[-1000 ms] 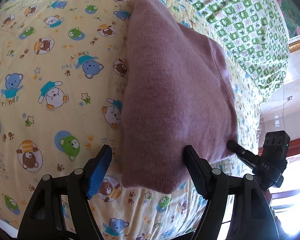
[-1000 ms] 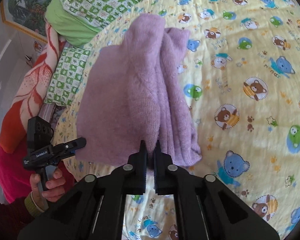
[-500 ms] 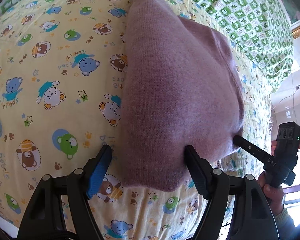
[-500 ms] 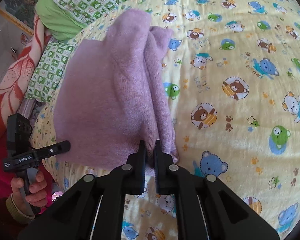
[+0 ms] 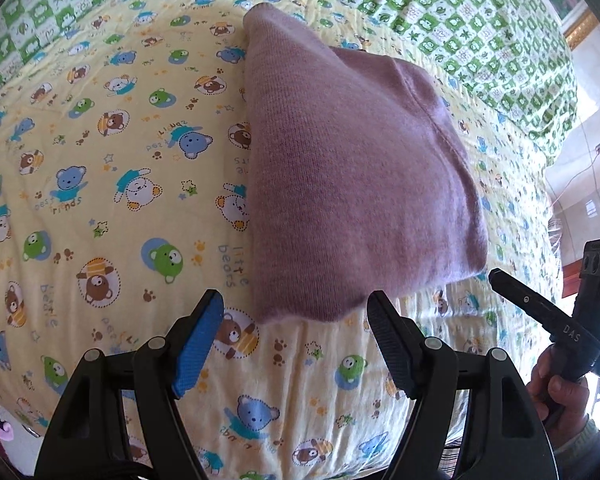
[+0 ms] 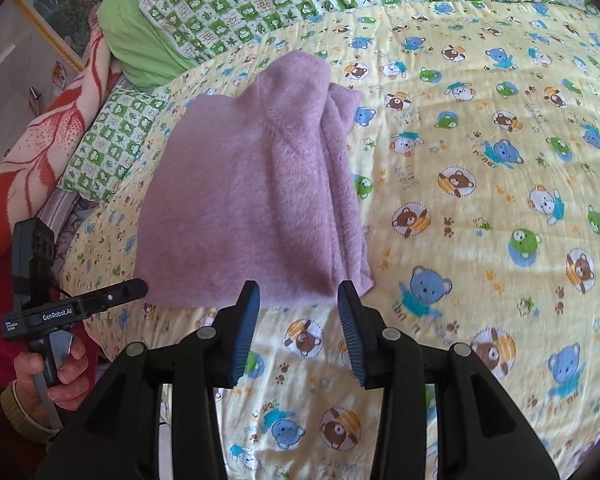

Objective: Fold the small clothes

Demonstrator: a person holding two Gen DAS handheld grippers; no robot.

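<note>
Left wrist view: left gripper [image 5: 296,316] is seen with fingers spread wide, nothing clamped; blue pad [image 5: 198,344] visible on one finger, black ribbed pad on the other. Folded purple sweater [image 5: 348,184] is laid just ahead of the fingertips, its near hem lying between and just beyond them, no contact seen. It is spread flat on the yellow bear-print sheet [image 5: 100,184], running away from the fingers toward the green checked quilt [image 5: 460,20] at the far edge. Off to the side of the black-padded finger, the right gripper [image 5: 540,312] is held in a hand [image 5: 556,392], its tip near the sweater's corner.

Right wrist view: right gripper [image 6: 298,308] is shown with fingers parted, nothing held, both blue pads [image 6: 244,332] bare. Sweater [image 6: 252,196] is lying directly ahead, near hem just past the fingertips, not touched; folded layers are stacked along one side. Sheet [image 6: 480,220] is spread beneath. Beyond the sweater, quilt [image 6: 260,4] and a green pillow [image 6: 140,44] are seen. To the side, left gripper [image 6: 76,308] is gripped by a hand [image 6: 56,376], its tip near the sweater's corner
</note>
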